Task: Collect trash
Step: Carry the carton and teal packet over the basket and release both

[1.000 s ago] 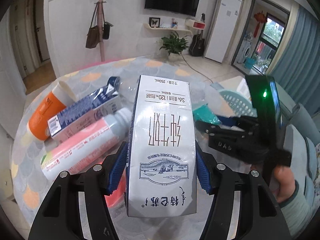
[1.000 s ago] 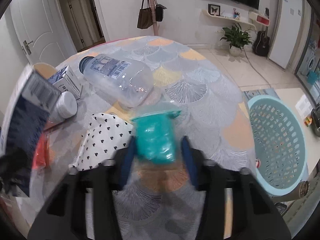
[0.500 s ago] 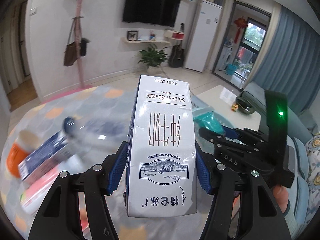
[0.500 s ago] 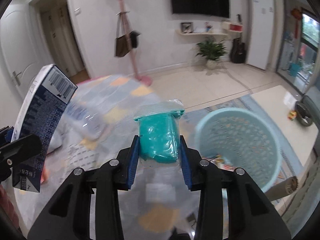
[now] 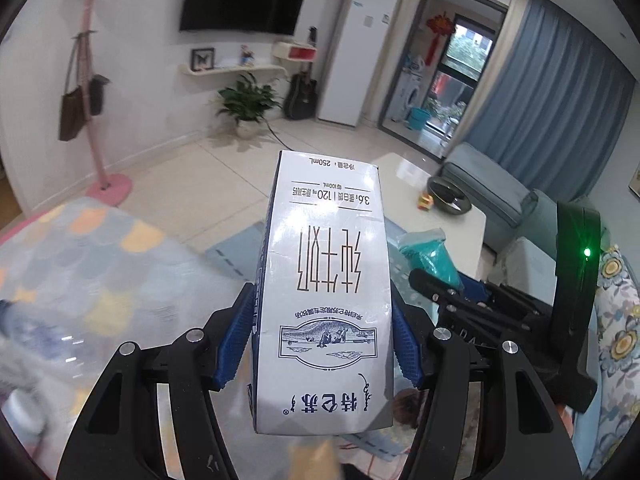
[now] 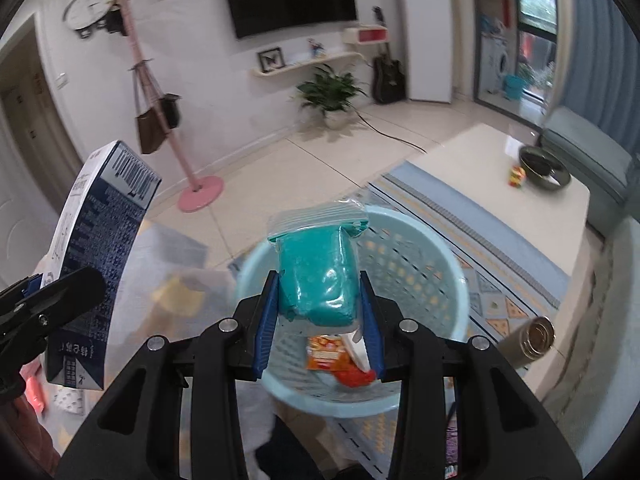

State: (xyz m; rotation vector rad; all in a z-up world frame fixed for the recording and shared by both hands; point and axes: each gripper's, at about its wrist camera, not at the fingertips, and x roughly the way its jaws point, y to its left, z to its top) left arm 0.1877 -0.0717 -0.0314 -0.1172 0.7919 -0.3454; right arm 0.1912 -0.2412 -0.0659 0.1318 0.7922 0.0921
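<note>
Left wrist view: left tool clamped on a white milk carton, blue pads pressing both side walls, carton upright along the fingers and carried in the air. Beyond and left of the tool, the counter with its scale-pattern cloth; at its left edge a clear plastic bottle, blurred, still lying there, so more trash is left to pick up. Right of this tool, the right tool shows with a teal bag in its grip. Basket not clearly seen in this view.

Right wrist view: right tool clamped on the teal bag, a zip bag with teal filling, pads on both sides. Directly beyond and below the tool sits a light blue laundry-style basket on the floor, serving as the bin. Inside it already: an orange snack wrapper and something red beside it, so part of the collecting is done. The bag hangs above the basket opening, not yet released. Left of this tool, the milk carton in the left tool, nearer the counter side and not yet above the basket.

Judgement: mid-task. Some trash binned, two pieces in transit, at least the bottle remaining on the counter. Next is likely dropping the bag, then the carton.
</note>
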